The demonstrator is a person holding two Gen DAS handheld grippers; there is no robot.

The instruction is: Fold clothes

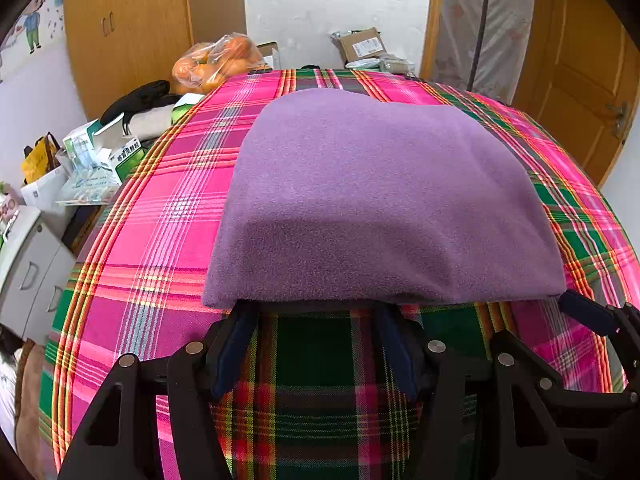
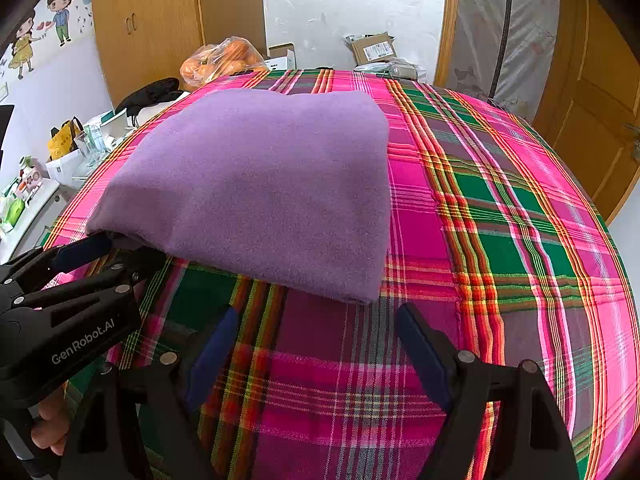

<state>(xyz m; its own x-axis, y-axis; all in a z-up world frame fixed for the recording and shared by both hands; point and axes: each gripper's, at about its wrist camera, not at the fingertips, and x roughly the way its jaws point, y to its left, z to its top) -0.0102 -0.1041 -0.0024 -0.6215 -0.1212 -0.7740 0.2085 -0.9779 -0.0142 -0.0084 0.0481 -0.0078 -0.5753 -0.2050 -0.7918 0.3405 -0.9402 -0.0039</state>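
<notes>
Wooden wardrobes (image 2: 148, 28) and a cardboard box (image 2: 374, 49) backed the plaid-covered surface (image 2: 500, 220). "GenRobot.AI" was printed on the left claw (image 2: 100, 254). A folded purple garment (image 2: 260, 184) lay centred; the left claw's fingertips sat parted under its near edge. The right claw (image 2: 316, 324), open and empty, was just before its near corner.

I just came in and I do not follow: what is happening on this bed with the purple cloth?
A person with a gripper in each hand is folding a purple fleece garment on the plaid cover. It already lies as a thick folded rectangle. The left gripper, open, has its fingertips tucked under the near edge. The right gripper, also open, holds nothing and sits just short of the near right corner.
</notes>
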